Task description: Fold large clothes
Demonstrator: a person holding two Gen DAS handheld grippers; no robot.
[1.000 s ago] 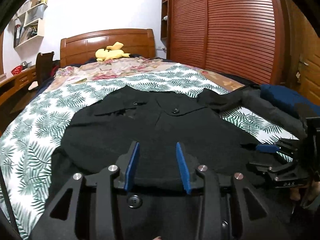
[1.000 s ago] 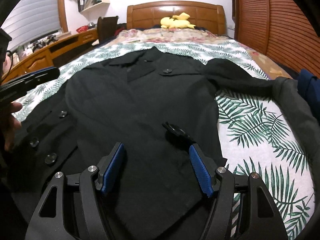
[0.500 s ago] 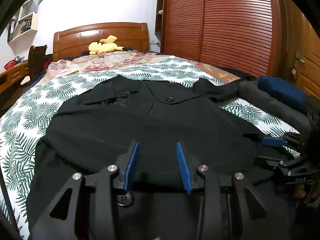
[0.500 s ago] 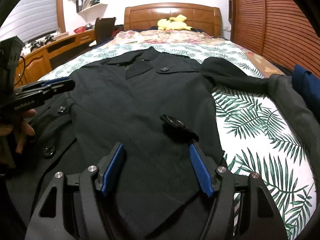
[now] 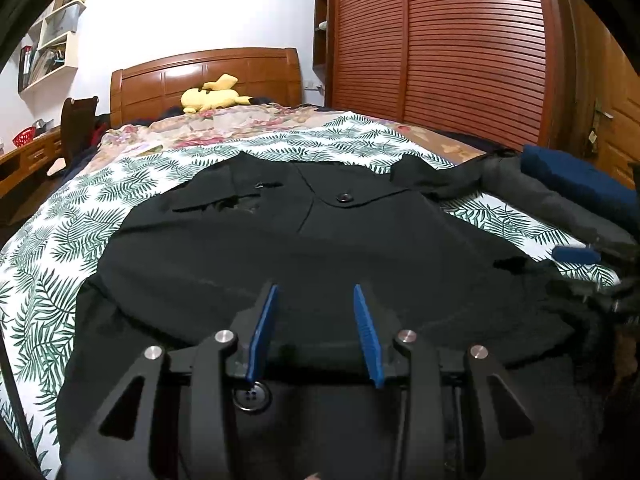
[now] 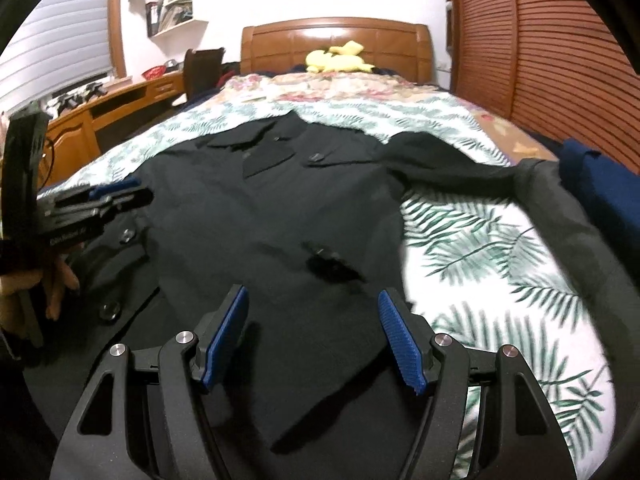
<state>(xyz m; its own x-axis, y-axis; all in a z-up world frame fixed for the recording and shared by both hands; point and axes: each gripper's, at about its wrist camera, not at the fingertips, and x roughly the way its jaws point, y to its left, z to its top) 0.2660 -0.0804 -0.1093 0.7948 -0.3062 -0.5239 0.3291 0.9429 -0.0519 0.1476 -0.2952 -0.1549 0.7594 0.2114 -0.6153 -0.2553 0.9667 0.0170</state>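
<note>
A large black buttoned coat [image 5: 304, 248] lies spread on the bed, collar toward the headboard, one sleeve stretched to the right. It also shows in the right wrist view [image 6: 256, 216]. My left gripper [image 5: 316, 296] hovers open and empty over the coat's lower hem, above a fold with a big button [image 5: 251, 396]. My right gripper [image 6: 314, 300] is open and empty above the coat's right lower edge. The left gripper [image 6: 116, 196] appears at the left of the right wrist view, the right gripper [image 5: 576, 256] at the right edge of the left wrist view.
The bed has a palm-leaf sheet [image 6: 496, 248] and a wooden headboard [image 5: 204, 76] with a yellow plush toy [image 5: 212, 94]. Grey and navy garments [image 5: 576, 184] lie at the bed's right edge. A slatted wardrobe [image 5: 460, 48] stands at the right, a desk [image 6: 104, 108] at the left.
Both grippers have risen and pulled back slightly over the coat's lower part. Both stay open; the coat has not visibly moved.
</note>
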